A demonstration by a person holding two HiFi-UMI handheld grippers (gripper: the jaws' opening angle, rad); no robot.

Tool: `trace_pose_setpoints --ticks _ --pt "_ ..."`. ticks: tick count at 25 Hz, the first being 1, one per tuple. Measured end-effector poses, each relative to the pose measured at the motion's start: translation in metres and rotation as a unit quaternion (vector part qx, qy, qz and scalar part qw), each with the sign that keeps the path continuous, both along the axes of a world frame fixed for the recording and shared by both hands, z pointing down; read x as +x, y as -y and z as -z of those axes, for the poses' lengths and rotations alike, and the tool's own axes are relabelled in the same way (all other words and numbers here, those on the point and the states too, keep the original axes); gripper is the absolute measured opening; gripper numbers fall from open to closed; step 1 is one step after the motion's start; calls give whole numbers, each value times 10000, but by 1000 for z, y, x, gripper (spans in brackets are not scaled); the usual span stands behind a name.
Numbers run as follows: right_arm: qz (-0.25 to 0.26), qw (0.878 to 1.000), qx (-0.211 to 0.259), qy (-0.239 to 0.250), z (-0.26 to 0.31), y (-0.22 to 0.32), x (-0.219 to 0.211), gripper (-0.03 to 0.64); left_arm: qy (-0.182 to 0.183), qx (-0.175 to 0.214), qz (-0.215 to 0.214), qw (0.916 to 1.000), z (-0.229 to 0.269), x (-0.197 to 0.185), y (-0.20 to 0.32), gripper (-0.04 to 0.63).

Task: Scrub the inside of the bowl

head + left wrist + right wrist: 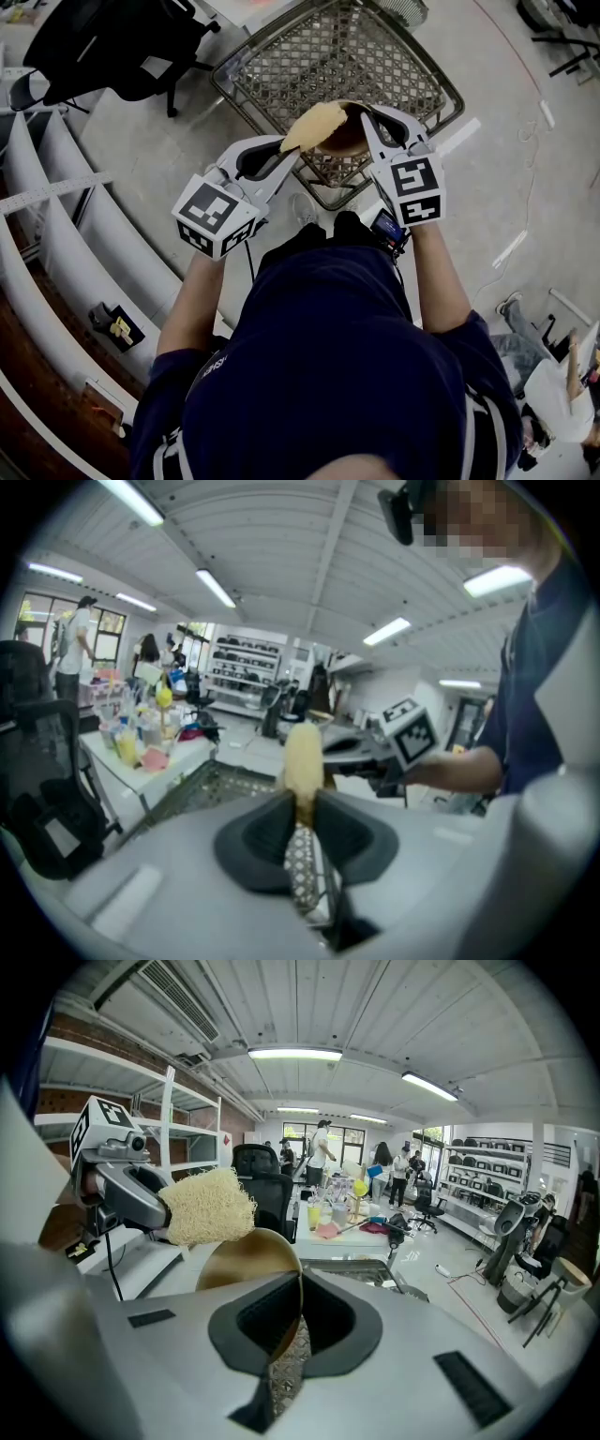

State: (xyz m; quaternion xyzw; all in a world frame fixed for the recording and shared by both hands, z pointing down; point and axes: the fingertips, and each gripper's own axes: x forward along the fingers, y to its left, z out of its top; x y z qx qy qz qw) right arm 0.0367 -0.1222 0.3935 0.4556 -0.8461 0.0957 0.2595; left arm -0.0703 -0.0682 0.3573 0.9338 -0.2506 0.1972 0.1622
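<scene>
While the right claw [298, 1283] grips the golden-brown bowl [246, 1258] by its rim, the left claw [305, 803] clamps a pale fibrous scrubber [303, 757].

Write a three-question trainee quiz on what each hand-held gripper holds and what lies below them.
1. True or false: the left hand-held gripper is shut on the scrub pad.
2. The right hand-held gripper grips the bowl by: A) its rim, B) its underside, C) a handle.
3. Fill in: in the head view, under both grippers stands a wire ____.

Key: 1 true. 2 A. 3 basket: the wire basket.
</scene>
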Motion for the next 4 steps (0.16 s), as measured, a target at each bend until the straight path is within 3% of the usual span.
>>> trace_pose_setpoints --ticks 4 --pt "-20 10000 -1 23 0 -3 -5 14 -3 -2 -4 10000 -1 -5 -3 54"
